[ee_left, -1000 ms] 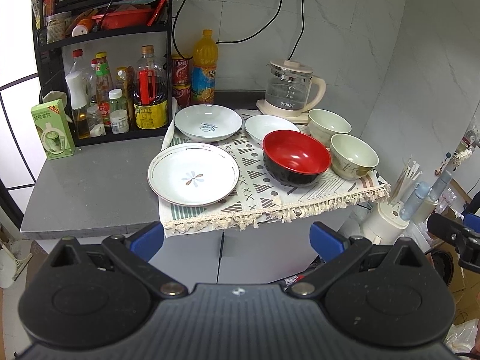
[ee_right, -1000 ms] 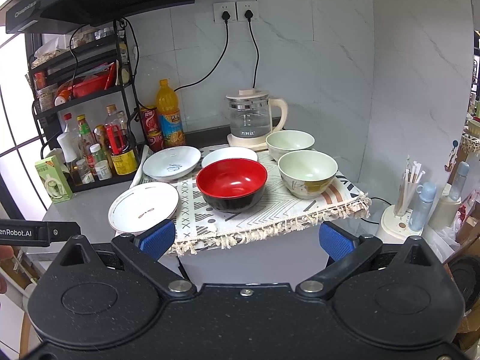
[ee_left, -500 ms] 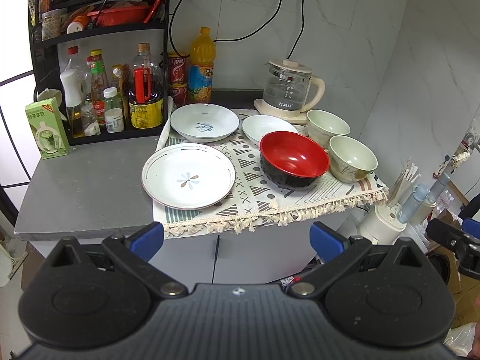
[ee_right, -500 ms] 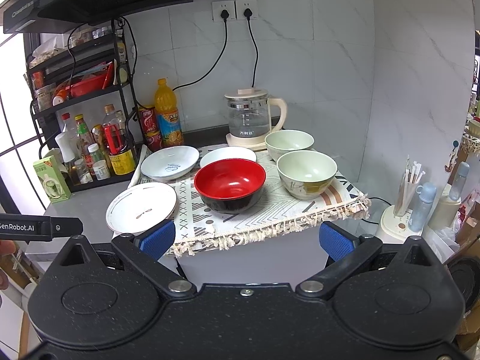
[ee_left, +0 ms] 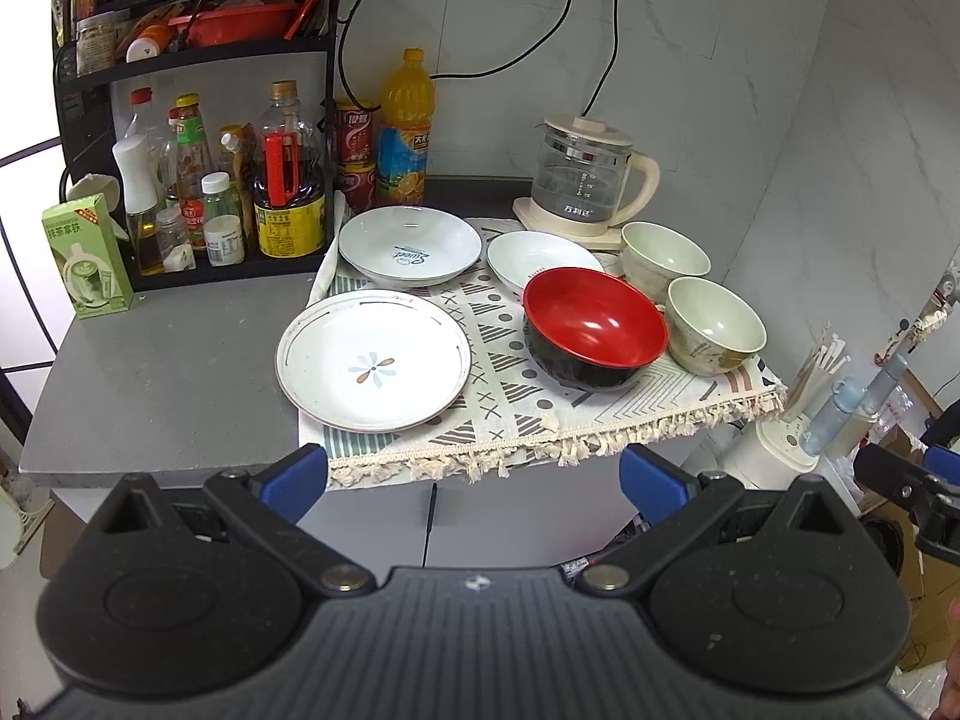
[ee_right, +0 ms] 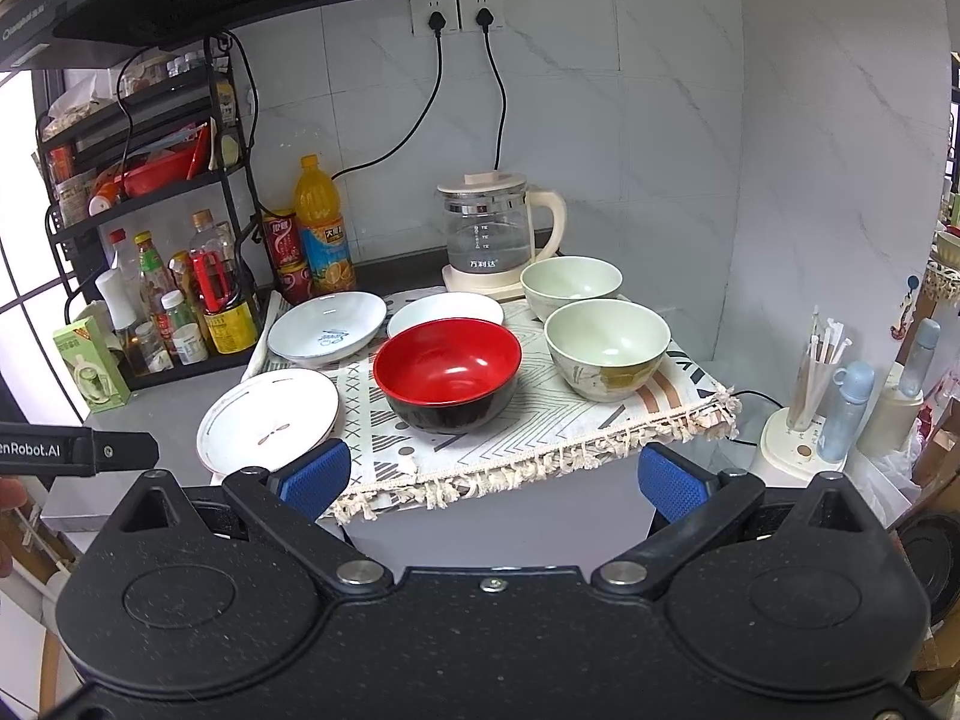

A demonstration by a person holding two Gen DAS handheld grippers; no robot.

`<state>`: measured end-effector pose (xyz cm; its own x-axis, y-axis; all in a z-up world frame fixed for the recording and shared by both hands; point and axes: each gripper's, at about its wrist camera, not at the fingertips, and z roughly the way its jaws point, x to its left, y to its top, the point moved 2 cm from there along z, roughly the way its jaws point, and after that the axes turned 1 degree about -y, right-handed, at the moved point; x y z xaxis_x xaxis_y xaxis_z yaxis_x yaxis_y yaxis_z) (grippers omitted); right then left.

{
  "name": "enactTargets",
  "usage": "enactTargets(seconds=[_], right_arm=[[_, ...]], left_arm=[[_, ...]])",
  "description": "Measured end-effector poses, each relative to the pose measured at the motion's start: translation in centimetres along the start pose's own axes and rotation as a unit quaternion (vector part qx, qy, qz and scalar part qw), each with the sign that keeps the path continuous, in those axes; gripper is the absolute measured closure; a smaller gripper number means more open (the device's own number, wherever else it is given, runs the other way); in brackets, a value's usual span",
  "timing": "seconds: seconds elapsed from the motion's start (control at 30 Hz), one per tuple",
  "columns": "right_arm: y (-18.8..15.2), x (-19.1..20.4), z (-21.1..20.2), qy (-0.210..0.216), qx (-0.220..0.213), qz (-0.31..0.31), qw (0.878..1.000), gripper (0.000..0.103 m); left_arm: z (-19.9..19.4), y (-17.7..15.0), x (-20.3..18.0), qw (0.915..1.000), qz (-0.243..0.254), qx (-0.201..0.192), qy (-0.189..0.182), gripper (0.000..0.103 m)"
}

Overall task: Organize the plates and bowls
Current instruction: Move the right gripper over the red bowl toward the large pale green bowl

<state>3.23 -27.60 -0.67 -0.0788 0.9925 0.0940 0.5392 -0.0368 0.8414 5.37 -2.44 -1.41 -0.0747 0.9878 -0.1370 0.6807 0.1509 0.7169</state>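
White bowl sits partly hidden behind the red bowl; left tool and right tool both spread, empty.

I read "Sweet" in blue script inside the shallow white plate at the cloth's back left corner. The glass kettle carries "万利达" under its level marks. "enRobot.AI" shows in white on the black bar at the right wrist view's left edge. Bottle and can labels are too small for me.
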Motion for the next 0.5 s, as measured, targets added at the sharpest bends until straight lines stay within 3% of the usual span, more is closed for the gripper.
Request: enactTargets(seconds=[0.5], right_arm=[[1.1,-0.3,4.6,0.001,0.024,0.007,1.0,0.0]], left_arm=[[5.1,2.6,0.5,0.9997,0.001,0.025,0.008,0.001]])
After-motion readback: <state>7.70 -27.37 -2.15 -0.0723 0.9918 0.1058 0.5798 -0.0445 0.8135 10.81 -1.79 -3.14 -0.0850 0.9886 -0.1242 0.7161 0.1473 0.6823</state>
